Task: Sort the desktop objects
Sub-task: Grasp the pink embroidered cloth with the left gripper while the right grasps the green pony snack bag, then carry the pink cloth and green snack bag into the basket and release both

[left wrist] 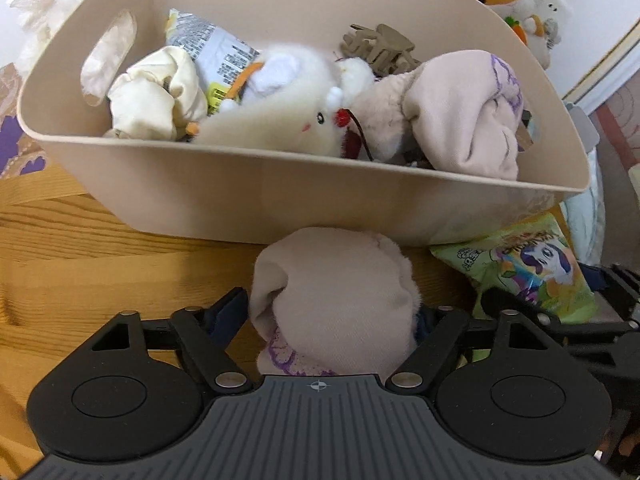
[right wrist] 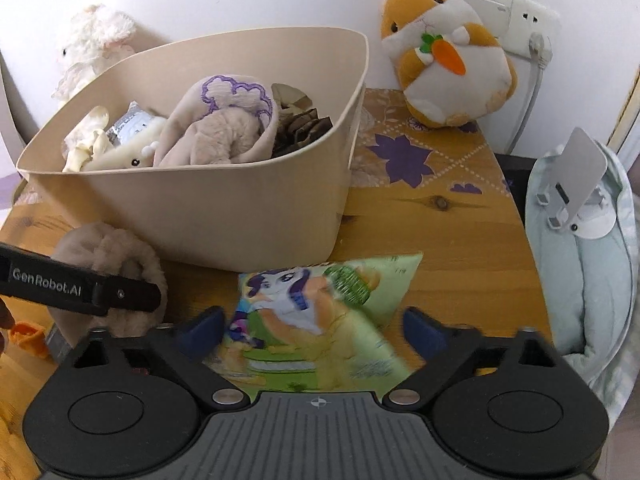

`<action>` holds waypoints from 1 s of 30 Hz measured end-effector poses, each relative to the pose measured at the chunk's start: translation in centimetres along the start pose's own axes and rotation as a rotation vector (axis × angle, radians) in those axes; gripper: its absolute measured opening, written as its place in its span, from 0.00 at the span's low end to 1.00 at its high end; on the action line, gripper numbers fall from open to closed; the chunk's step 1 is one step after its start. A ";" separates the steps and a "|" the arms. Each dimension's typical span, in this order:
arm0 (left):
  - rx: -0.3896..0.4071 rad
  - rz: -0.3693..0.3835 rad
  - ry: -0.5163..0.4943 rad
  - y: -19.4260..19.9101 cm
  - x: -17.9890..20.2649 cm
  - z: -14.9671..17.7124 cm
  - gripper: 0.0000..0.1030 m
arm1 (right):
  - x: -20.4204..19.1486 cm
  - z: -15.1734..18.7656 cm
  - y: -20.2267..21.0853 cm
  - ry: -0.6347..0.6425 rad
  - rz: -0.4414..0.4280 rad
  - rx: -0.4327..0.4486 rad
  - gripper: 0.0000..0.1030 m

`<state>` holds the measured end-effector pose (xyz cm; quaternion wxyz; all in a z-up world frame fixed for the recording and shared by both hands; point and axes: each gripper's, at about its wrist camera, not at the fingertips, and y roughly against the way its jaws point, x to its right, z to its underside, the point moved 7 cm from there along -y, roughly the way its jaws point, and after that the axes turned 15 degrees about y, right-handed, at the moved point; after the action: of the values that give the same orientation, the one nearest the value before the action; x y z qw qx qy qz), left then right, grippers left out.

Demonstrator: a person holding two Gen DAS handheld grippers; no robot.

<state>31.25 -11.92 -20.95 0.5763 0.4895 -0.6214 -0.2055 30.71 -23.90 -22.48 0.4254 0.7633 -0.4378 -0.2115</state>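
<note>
The surface (right wrist: 460,280) is showing varnished, knotty wood with a soft sheen. The tub (left wrist: 256,196) is looking like smooth matt beige plastic. The near slipper (left wrist: 340,296) is showing brushed cloth outside, fleecy pile within. The snack packet (right wrist: 320,312) is gleaming as glossy printed film. The far hamster toy (right wrist: 448,68) is looking plush.

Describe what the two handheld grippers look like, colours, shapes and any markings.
Both are black: left gripper and right gripper have dark blue finger pads, silver pivot pins, two round discs and a ribbed grey centre plate with a crosshair mark. One finger reads "GenRobot.AI" in pale lettering.
</note>
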 end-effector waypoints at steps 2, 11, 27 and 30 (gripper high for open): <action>-0.013 0.003 -0.007 -0.1 -0.1 0.1 0.60 | 0.0 0.0 0.1 0.002 -0.007 0.006 0.78; 0.029 -0.003 -0.056 1.2 0.3 0.4 0.41 | 0.1 0.4 1.2 0.012 -0.006 0.024 0.68; 0.104 0.035 -0.116 7.6 -0.8 0.8 0.39 | 1.7 0.2 6.3 -0.014 -0.031 0.105 0.68; 0.139 0.050 -0.137 9.3 -1.1 0.9 0.39 | 2.0 -0.5 7.4 -0.010 -0.027 0.132 0.68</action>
<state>26.78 -7.20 -14.14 0.5021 0.4976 -0.6839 -0.1804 28.51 -27.29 -15.90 0.3692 0.7944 -0.4426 -0.1918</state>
